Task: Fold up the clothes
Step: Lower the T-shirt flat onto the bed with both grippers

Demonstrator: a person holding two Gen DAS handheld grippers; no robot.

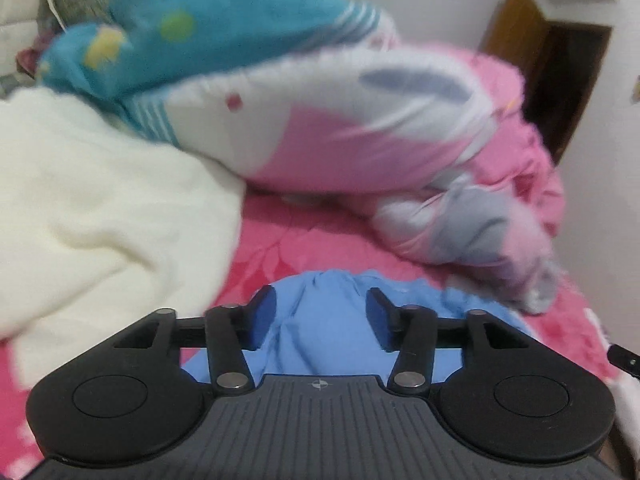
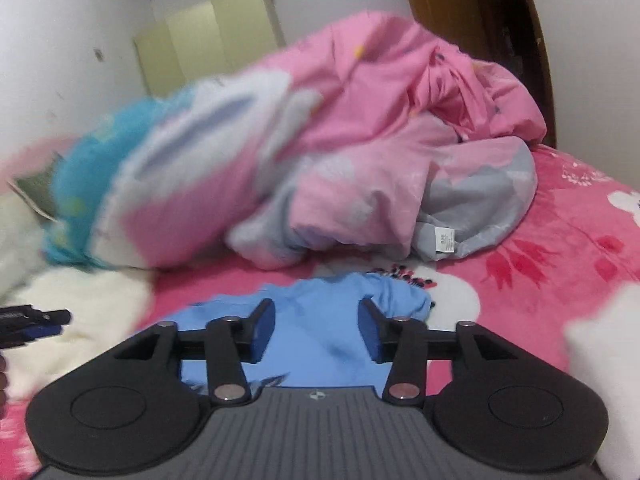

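Blue garment (image 1: 320,328) lies between both spread tongs (image 2: 316,330).

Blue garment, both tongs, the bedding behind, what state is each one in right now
Blue garment: rumpled, lying on the pink bedspread, not folded.
Left tongs: open, garment between the pads, not clamped.
Right tongs: open over the garment.
Pink quilt: heaped, unfolded.
White fleece blanket: bunched beside the garment.
Teal blanket: piled on the heap.

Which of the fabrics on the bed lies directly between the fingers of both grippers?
The light blue garment, unlike the cream blanket and pink duvet farther off.
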